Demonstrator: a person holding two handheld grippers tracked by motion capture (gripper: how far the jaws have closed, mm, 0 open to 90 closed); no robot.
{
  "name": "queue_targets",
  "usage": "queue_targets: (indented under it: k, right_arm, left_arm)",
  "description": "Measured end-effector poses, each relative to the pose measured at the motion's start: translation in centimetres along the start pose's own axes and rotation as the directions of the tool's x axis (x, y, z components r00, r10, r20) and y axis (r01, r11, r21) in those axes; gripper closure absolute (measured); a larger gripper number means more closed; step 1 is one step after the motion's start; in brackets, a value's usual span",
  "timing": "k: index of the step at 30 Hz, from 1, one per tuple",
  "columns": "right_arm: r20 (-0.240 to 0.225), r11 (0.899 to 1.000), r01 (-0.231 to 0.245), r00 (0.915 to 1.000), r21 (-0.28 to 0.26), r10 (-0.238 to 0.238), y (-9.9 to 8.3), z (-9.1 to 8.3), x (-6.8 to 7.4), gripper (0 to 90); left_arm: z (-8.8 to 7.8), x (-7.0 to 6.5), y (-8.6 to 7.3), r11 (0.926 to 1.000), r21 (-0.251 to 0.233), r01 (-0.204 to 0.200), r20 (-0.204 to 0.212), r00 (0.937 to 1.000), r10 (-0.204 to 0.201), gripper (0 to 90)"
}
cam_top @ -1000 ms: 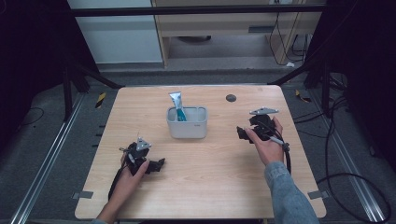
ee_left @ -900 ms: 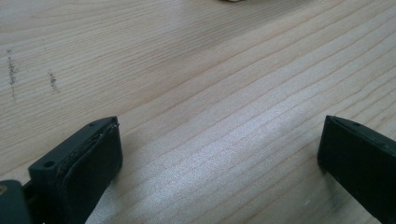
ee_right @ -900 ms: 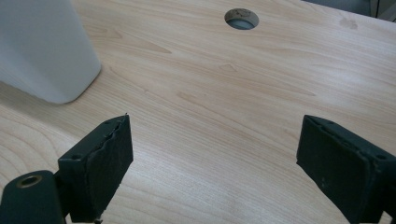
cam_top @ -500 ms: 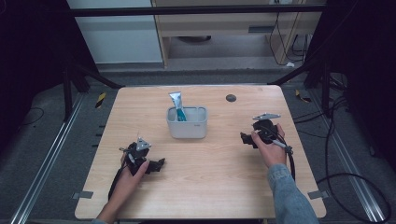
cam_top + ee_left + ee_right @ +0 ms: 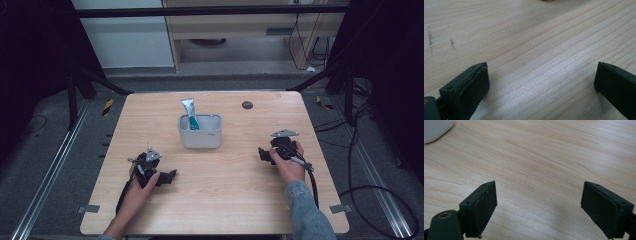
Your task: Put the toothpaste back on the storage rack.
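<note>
High view: wooden desk (image 5: pixel 225 200); left gripper (image 5: pixel 167 176) and right gripper (image 5: pixel 262 154) lie low on it, a grey tub (image 5: pixel 200 132) holding a tube (image 5: pixel 190 113) between and beyond them, apart from both. Left gripper view: jaws wide, bare desk between. Right gripper view: jaws wide, nothing held, tub corner (image 5: pixel 435 128) beyond its left jaw.

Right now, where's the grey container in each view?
High view: the grey container stands mid-table, slightly toward the far edge, a toothpaste tube upright in its left compartment.
Left gripper view: not in it; bare wooden table between the open jaws.
Right gripper view: its pale rounded corner sits at the top-left edge.
Shared landmark: the light wood grain of the table.
</note>
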State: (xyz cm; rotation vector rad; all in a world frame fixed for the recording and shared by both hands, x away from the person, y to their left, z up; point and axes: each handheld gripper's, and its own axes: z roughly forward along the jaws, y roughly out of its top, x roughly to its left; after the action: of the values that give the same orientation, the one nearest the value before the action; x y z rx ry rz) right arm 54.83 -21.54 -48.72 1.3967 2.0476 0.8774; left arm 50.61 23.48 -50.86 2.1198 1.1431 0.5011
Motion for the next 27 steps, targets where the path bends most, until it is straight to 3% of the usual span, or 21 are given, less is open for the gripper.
queue_targets:
  k: [5,27]
  right_arm:
    - [-0.021,0.998,-0.068,0.9975,-0.004,0.068,-1.0,0.7,-0.5,13.7]
    - [-0.010,0.995,-0.094,0.9956,-0.015,0.094,-1.5,1.8,-0.6,12.8]
  left_arm:
    - [0.0,0.0,0.0,1.0000,0.000,0.001,0.000,1.0000,-0.001,0.0]
    - [0.0,0.0,0.0,1.0000,0.000,0.000,0.000,1.0000,0.000,0.0]
